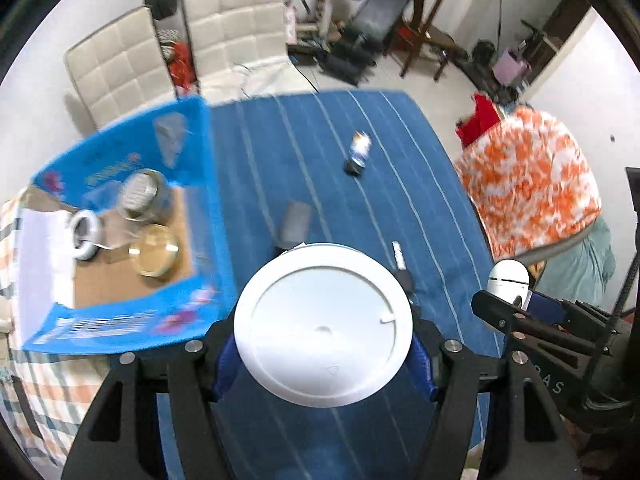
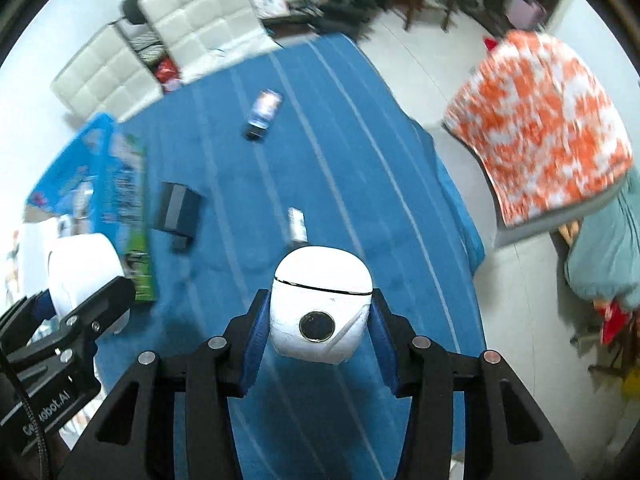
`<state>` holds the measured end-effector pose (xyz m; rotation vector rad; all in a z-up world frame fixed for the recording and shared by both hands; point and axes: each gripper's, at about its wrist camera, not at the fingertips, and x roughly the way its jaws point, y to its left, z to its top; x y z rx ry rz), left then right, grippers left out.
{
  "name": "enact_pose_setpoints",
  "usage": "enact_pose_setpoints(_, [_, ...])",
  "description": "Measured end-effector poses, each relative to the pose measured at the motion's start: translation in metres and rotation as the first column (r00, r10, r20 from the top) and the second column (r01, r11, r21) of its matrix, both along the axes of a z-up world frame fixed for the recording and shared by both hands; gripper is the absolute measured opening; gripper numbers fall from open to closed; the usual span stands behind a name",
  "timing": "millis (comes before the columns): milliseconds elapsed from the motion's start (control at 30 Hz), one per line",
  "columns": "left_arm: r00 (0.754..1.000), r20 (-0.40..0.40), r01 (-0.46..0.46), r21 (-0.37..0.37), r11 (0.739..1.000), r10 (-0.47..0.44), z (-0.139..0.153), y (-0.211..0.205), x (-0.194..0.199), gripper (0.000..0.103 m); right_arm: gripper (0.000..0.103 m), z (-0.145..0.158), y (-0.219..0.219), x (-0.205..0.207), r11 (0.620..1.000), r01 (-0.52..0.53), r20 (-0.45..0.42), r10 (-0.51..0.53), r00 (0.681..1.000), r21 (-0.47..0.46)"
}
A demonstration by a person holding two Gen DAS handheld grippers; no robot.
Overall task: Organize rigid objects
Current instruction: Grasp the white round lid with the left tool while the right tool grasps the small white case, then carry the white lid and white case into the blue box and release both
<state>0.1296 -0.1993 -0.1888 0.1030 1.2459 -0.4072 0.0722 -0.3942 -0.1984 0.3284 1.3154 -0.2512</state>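
Ideally, left hand-held gripper (image 1: 323, 354), clamped on white tub (image 1: 323, 324), swings toward blue box (image 1: 120, 216) at ten o'clock; right hand-held gripper (image 2: 318, 334) grips white case (image 2: 320, 304).

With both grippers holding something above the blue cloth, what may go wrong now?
1. The left gripper grips the white round container only at its sides; it may slip.
2. The right gripper holds a smooth white case; it may slip.
3. The blue box already holds jars, so placing may knock them.
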Motion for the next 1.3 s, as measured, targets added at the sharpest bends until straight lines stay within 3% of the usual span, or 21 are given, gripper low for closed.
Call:
enact_pose_setpoints(333, [0.976,0.153,-0.162,0.014,0.987,0.158,0.062,0.109,0.014,0.065,0.05,0.076,0.12,0.04,0.983,-0.182,0.183,0.179,0.967,0.002])
enact_pose_setpoints(567, [0.943,0.211,-0.268,0.016,0.963,0.259,0.084,0.177,0.025,0.065,0.05,0.099,0.201,0.066,0.955,-0.298,0.238,0.289,0.927,0.001])
enact_pose_setpoints(667, [0.935,0.193,-0.301,-0.006,0.954,0.296,0.079,0.2,0.036,0.065,0.05,0.097,0.227,0.076,0.941,-0.337,0.237,0.327,0.915,0.003])
enact_pose_setpoints(767, [0.935,0.142,-0.326,-0.018,0.945,0.325,0.062,0.225,0.05,0.065,0.05,0.075,0.249,0.088,0.923,-0.382,0.218,0.365,0.905,0.038])
enact_pose_setpoints(900, [0.935,0.0,-0.355,-0.048,0.934,0.355,0.014,0.253,0.074,0.065,0.05,0.017,0.275,0.11,0.89,-0.441,0.14,0.425,0.894,0.116])
enact_pose_setpoints(1000, [0.929,-0.105,-0.36,-0.025,0.933,0.355,-0.033,0.265,0.096,0.065,0.05,-0.033,0.292,0.127,0.869,-0.471,0.081,0.464,0.882,0.148])
enact_pose_setpoints(1133, [0.923,-0.185,-0.338,0.027,0.941,0.337,-0.081,0.269,0.116,0.065,0.05,-0.076,0.312,0.144,0.848,-0.503,0.047,0.503,0.863,0.166])
enact_pose_setpoints(1300, [0.914,-0.247,-0.315,0.067,0.947,0.322,-0.114,0.274,0.135,0.065,0.05,-0.118,0.326,0.167,0.835,-0.508,0.0,0.52,0.854,0.214])
